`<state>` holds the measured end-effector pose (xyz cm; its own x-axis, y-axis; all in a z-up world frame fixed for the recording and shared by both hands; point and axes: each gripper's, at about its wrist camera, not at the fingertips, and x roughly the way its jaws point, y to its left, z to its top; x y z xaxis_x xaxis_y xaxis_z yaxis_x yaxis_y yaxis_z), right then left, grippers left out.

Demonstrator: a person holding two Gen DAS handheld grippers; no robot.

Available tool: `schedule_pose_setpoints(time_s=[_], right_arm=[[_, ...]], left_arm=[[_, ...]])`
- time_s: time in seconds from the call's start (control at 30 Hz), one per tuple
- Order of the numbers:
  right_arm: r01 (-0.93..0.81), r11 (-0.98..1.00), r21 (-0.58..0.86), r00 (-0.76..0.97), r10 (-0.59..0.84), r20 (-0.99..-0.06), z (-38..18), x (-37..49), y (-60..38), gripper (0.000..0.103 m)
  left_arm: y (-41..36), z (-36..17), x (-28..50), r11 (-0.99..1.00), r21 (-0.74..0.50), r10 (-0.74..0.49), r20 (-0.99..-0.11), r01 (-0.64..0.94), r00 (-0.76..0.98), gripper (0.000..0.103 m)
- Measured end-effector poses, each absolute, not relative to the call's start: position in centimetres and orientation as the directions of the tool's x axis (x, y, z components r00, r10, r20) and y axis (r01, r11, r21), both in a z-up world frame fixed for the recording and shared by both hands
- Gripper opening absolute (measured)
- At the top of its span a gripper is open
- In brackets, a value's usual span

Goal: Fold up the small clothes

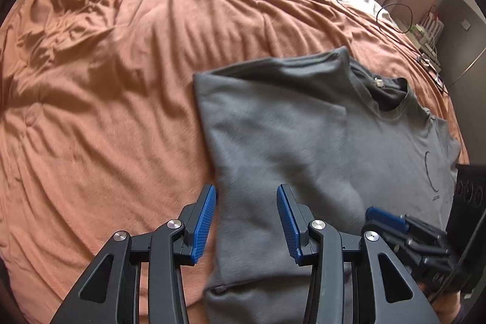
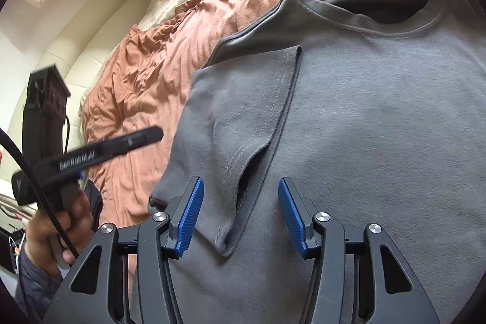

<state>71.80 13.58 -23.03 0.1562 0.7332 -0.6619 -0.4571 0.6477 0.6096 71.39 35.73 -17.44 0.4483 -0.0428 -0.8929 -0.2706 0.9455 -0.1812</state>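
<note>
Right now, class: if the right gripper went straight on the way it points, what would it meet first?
Most likely the folded-over sleeve of the grey T-shirt, which lies directly between the open right gripper fingers; depth is uncertain.

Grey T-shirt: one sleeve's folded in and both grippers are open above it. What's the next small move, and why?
Probably bring the left gripper down onto the T-shirt's folded left edge and close on it. That edge lies right under its open jaws, the sleeve is already tucked in, and the right gripper hangs open over the sleeve, holding nothing.

Black claw frames, ribbed blue pads, silver screws, dark sleeve
</note>
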Motion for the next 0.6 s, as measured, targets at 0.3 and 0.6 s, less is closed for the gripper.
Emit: schedule_pose_setpoints(time_s=[0.3, 0.6], right_arm=[[-0.368, 0.642, 0.673, 0.143, 0.754, -0.641, -25.2, 74.1, 15.5, 0.041], [-0.323, 0.706, 0.630, 0.198, 0.702, -0.684, -25.5, 76.4, 16.4, 0.001]], left_arm=[[36.6, -20.3, 69.9, 0.946, -0.223, -0.104, -0.897, -0.236, 0.430, 0.044], [36.3, -21.6, 68.4, 0.954, -0.218, -0.122, -0.910, -0.207, 0.396, 0.041]])
